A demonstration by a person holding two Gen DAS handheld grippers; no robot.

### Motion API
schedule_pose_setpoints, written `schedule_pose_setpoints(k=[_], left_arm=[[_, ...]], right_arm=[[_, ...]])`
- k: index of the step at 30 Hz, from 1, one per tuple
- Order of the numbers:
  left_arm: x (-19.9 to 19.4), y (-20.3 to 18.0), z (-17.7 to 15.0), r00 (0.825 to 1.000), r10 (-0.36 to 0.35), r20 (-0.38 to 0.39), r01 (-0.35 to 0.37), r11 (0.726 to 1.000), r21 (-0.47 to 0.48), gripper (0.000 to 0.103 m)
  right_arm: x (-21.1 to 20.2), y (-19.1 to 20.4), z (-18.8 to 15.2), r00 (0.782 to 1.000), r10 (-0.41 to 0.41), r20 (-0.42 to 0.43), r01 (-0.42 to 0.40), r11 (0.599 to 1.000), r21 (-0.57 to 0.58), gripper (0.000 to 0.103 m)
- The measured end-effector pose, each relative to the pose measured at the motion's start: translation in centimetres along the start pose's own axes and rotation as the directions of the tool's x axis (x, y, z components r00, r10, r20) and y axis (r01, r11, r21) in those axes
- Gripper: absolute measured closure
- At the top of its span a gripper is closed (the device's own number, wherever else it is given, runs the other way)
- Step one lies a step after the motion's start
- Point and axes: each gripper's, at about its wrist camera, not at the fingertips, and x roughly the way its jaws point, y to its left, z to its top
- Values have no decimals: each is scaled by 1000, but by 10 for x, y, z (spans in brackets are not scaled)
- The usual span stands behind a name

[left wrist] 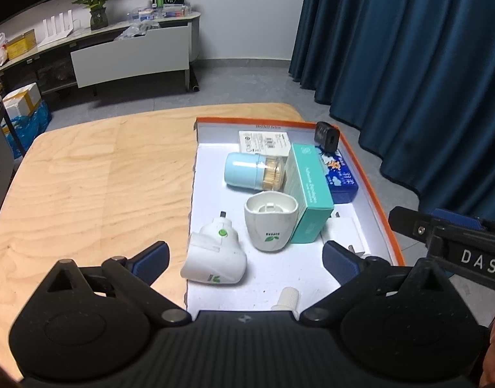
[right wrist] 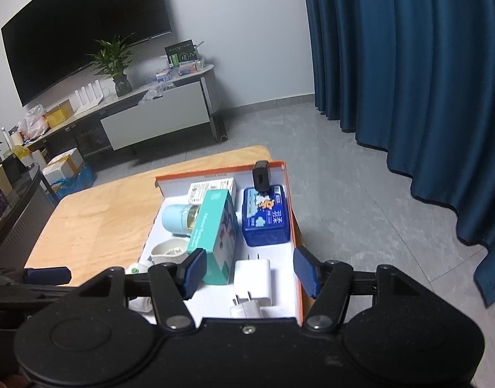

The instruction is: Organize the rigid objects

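We held our left gripper [left wrist: 244, 260] spread wide and empty over the near end of the shallow orange-rimmed cardboard tray [left wrist: 373, 174] on the pale plywood bench [left wrist: 85, 177], its fingers [left wrist: 152, 258] straddling a white plastic plug-in device with a green button [left wrist: 215, 255], which lay tipped across the tray's nine-o'clock edge, probably the next thing to straighten. Our right gripper [right wrist: 249, 270] hovered parted, clasping nothing, above a white wall charger [right wrist: 252, 273] at six o'clock. At twelve o'clock a teal carton [right wrist: 215, 236] and a blue tissue pack [right wrist: 265, 220] already lay side by side.
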Motion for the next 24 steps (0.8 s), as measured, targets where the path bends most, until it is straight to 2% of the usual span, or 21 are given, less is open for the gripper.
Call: schedule_pose_setpoints(k=[13,24], left_arm=[[5,-3,-4,999,47,-11,-47,999,27,0],[6,-3,-5,999,39,-4,-39,999,29,0]], right_arm=[[6,-4,-5,1000,-1,-25,1,1000,14,30],[9,-4,-5,999,-7,-32,7,1000,14,29]])
